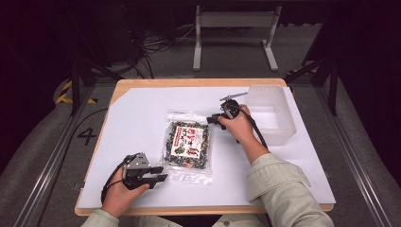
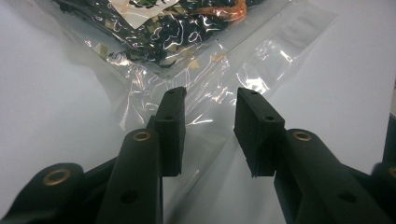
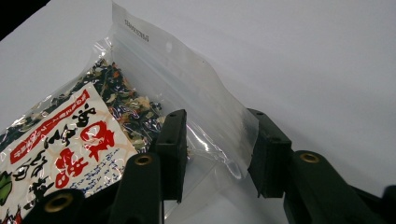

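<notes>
A clear bag of dark dried flakes (image 1: pixel 187 142) with a red-and-white label lies flat in the middle of the white sheet (image 1: pixel 137 118). My left gripper (image 1: pixel 163 174) is at the bag's near left corner. In the left gripper view its jaws (image 2: pixel 210 100) are drawn in on the empty clear corner film, below the bag's dark filling (image 2: pixel 159 42). My right gripper (image 1: pixel 209 120) is at the far right corner. There the bag's sealed top corner (image 3: pixel 210 126) lies between its jaws (image 3: pixel 217 119), which stand apart and open, beside the label (image 3: pixel 70 144).
A translucent plastic bin (image 1: pixel 283 118) stands at the back right of the table, just beyond my right hand. The wooden table edge (image 1: pixel 189 82) runs along the back. A metal stand and cables are on the floor beyond it.
</notes>
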Action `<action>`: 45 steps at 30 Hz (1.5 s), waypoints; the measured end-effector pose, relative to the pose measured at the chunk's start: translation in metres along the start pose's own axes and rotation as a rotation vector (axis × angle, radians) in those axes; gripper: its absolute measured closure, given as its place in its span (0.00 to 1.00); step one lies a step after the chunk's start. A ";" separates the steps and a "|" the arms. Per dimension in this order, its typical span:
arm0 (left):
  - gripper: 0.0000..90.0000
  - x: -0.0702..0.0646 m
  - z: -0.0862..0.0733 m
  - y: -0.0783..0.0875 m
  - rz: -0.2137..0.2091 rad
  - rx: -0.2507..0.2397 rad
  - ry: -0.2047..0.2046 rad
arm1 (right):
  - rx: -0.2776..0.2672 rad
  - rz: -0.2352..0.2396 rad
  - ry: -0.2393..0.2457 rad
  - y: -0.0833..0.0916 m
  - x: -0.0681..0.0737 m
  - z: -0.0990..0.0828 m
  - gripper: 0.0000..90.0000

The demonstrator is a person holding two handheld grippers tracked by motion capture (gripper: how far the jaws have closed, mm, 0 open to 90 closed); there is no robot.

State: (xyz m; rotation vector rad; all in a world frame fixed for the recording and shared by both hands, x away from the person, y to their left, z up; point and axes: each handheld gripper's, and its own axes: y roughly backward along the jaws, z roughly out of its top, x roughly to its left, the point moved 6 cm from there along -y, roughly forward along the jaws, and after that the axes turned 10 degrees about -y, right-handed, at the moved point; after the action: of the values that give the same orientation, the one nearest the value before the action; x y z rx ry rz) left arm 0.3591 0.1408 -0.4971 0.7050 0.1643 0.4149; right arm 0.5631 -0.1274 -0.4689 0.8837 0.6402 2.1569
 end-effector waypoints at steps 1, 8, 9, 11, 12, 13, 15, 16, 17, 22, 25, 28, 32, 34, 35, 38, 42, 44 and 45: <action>0.71 0.000 0.000 0.000 -0.002 0.000 0.002 | 0.001 -0.002 0.002 -0.001 0.000 0.000 0.68; 0.71 0.000 0.000 0.000 0.000 -0.001 0.004 | 0.006 -0.018 0.017 -0.001 0.000 0.000 0.78; 0.72 0.000 0.000 0.000 0.002 0.000 0.002 | 0.008 -0.020 0.025 0.000 0.000 0.000 0.82; 0.72 0.000 0.000 0.000 0.003 0.001 0.002 | 0.008 -0.024 0.033 0.001 0.001 0.000 0.84; 0.72 0.000 0.000 0.000 0.002 -0.002 0.005 | 0.009 -0.034 0.049 0.003 0.002 0.001 0.92; 0.72 0.000 0.000 0.000 0.002 -0.002 0.007 | 0.009 -0.034 0.049 0.003 0.002 0.001 0.92; 0.72 0.000 0.000 -0.001 0.003 -0.003 0.007 | 0.009 -0.037 0.058 0.004 0.002 0.001 0.96; 0.72 0.000 0.000 -0.001 0.003 -0.001 0.007 | 0.010 -0.043 0.077 0.004 0.003 0.001 0.98; 0.72 0.000 0.000 0.000 0.003 -0.001 0.006 | 0.011 -0.047 0.091 0.005 0.004 0.001 0.98; 0.72 -0.001 0.000 -0.001 0.006 -0.002 0.001 | 0.011 -0.078 0.161 0.009 0.009 0.003 0.99; 0.71 -0.002 0.000 0.000 0.002 -0.003 -0.002 | -0.013 -0.074 0.185 0.014 0.012 0.006 1.00; 0.63 0.000 0.001 0.004 0.038 -0.014 -0.006 | -0.033 -0.043 0.191 0.025 0.018 0.011 1.00; 0.60 0.006 0.005 0.020 0.090 -0.107 0.031 | -0.067 -0.006 0.208 0.042 0.029 0.018 1.00; 0.59 0.009 0.006 0.025 0.107 -0.133 0.040 | -0.078 0.003 0.214 0.048 0.034 0.019 1.00; 0.59 0.011 0.007 0.029 0.124 -0.153 0.049 | -0.089 0.013 0.220 0.054 0.039 0.021 1.00; 0.59 0.015 0.007 0.035 0.155 -0.190 0.068 | -0.119 0.049 0.231 0.069 0.052 0.026 1.00; 0.60 0.020 0.006 0.042 0.202 -0.207 0.079 | -0.146 0.096 0.249 0.087 0.068 0.031 1.00; 0.60 0.025 0.005 0.048 0.223 -0.219 0.084 | -0.152 0.115 0.258 0.095 0.076 0.032 1.00; 0.60 0.027 0.004 0.050 0.230 -0.224 0.100 | -0.157 0.125 0.264 0.098 0.080 0.032 1.00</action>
State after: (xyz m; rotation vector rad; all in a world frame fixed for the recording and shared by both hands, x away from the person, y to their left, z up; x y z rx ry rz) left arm 0.3686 0.1844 -0.4615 0.4834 0.1291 0.6785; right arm 0.5046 -0.1227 -0.3521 0.5743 0.5439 2.4239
